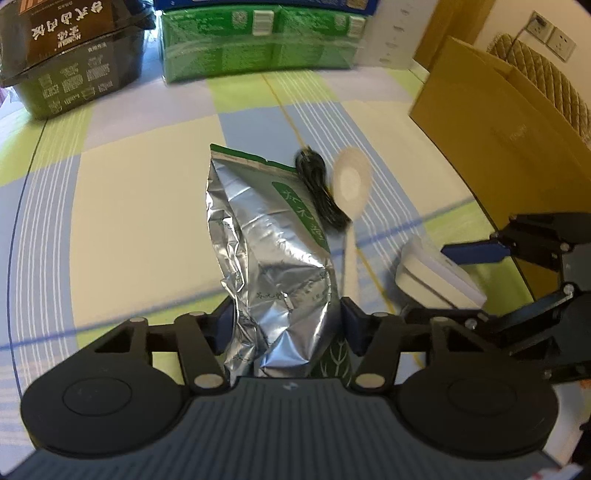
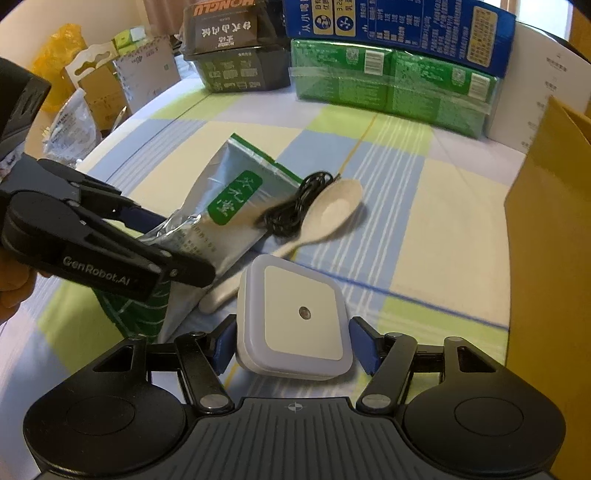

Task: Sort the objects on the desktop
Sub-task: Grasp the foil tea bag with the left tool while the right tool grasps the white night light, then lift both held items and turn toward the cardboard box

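Left hand-held gripper [image 1: 286,325] is clamped on the near end of the silver foil pouch [image 1: 266,251]; both blue pads press into the crumpled foil. Pouch lies lengthwise away from the camera on the checked cloth of the counter [image 1: 129,206], green label facing up.

Right hand-held gripper [image 2: 293,343] straddles the white square night light [image 2: 295,314]. Left pad looks to be touching its side; right pad sits just beside it with a sliver of gap, so I cannot tell if it is actually gripping. Light sits flat on the counter, small sensor dot at its centre.

Black coiled cable [image 2: 299,206] rests across the far right corner of the pouch. Cream plastic spoon [image 2: 328,214] lies just beside the cable, bowl away, handle running back between pouch and night light.

Far edge of the counter: black meal box [image 2: 236,48] on the left, green shrink-wrapped cartons [image 2: 391,85] with a blue carton [image 2: 399,26] stacked on top. Brown cardboard box [image 2: 554,221] stands along the right side.
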The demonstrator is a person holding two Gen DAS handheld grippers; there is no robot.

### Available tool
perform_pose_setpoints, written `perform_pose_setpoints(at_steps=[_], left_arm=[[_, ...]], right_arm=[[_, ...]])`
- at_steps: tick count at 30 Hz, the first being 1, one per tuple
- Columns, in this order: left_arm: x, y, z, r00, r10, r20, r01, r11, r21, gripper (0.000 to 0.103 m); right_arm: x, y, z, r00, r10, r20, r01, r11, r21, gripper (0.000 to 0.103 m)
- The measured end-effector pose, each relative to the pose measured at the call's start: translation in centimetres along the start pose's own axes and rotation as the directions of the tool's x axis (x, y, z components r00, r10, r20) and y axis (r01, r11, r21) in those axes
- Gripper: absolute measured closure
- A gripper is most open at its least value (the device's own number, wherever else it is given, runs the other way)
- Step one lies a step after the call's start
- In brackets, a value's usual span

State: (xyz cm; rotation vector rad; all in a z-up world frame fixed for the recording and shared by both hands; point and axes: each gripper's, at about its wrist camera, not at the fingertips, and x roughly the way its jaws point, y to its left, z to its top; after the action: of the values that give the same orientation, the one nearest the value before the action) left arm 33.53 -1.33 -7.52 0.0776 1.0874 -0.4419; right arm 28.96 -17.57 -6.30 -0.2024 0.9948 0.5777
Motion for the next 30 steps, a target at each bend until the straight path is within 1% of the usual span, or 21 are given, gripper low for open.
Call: perform_pose_setpoints(at_steps=[4,10,13,17,20,21,22,24,25,26,30], left_arm=[[-1.5,-1.6,-2.6,1.000,0.006,-0.026,-0.006,1.000,-0.014,0.051],[-5.1,-5.0,-9.1,0.999,0.024,-0.041,-0.026,0.999,-0.048,0.051],[-6.7,-7.0,-12.5,0.999,0.013,-0.044,-0.015,0.998,-0.064,0.051],[-8.1,-9.3,-15.5,0.999,0.015,-0.040,-0.018,0.997,-0.069,0.050],[-8.6,-10.4,-16.6,0.999,0.023,-0.031,-0.025,0.997,-0.071,0.048],[-8.7,-10.6,-16.8,0.999,0.024,-0.029,-0.026,0.996,-0.080,0.047],[-8.8,-10.5,-17.0,0.999,0.022,-0.027,-0.025,0.995,-0.095,0.043],[-8.8,-10.5,-17.1,0.999,0.021,-0.024,-0.023,0.994,-0.108,0.042],[-8.9,-10.4,-17.3,1.000,0.023,-0.021,-0.025,0.993,-0.114,0.040],[-9.0,-10.4,-17.3,1.000,0.021,-0.020,-0.023,0.993,-0.119,0.038],[-9.2,-10.1,-17.0,1.000,0.015,-0.016,-0.017,0.991,-0.133,0.036]], right_arm=[[-1.9,0.8,-2.0,1.000,0.002,-0.025,-0.002,1.000,0.014,0.041],[-5.5,2.5,-6.9,0.998,0.027,-0.058,-0.026,0.999,0.024,0.041],[-7.4,3.2,-9.6,0.997,0.046,-0.068,-0.042,0.998,0.052,0.041],[-9.3,4.3,-12.3,0.998,0.024,-0.066,-0.020,0.998,0.067,0.041],[-9.8,4.7,-13.6,0.997,0.031,-0.066,-0.026,0.997,0.075,0.041],[-9.9,4.8,-14.0,0.997,0.038,-0.067,-0.033,0.997,0.077,0.041],[-10.0,4.7,-14.3,0.996,0.047,-0.070,-0.042,0.996,0.080,0.040],[-10.2,4.5,-14.6,0.995,0.074,-0.069,-0.067,0.992,0.103,0.033],[-10.3,4.2,-14.8,0.994,0.088,-0.063,-0.080,0.989,0.122,0.026],[-10.5,4.0,-14.9,0.994,0.098,-0.057,-0.089,0.986,0.140,0.022],[-10.6,2.5,-15.2,0.990,0.134,-0.039,-0.122,0.967,0.222,0.022]])
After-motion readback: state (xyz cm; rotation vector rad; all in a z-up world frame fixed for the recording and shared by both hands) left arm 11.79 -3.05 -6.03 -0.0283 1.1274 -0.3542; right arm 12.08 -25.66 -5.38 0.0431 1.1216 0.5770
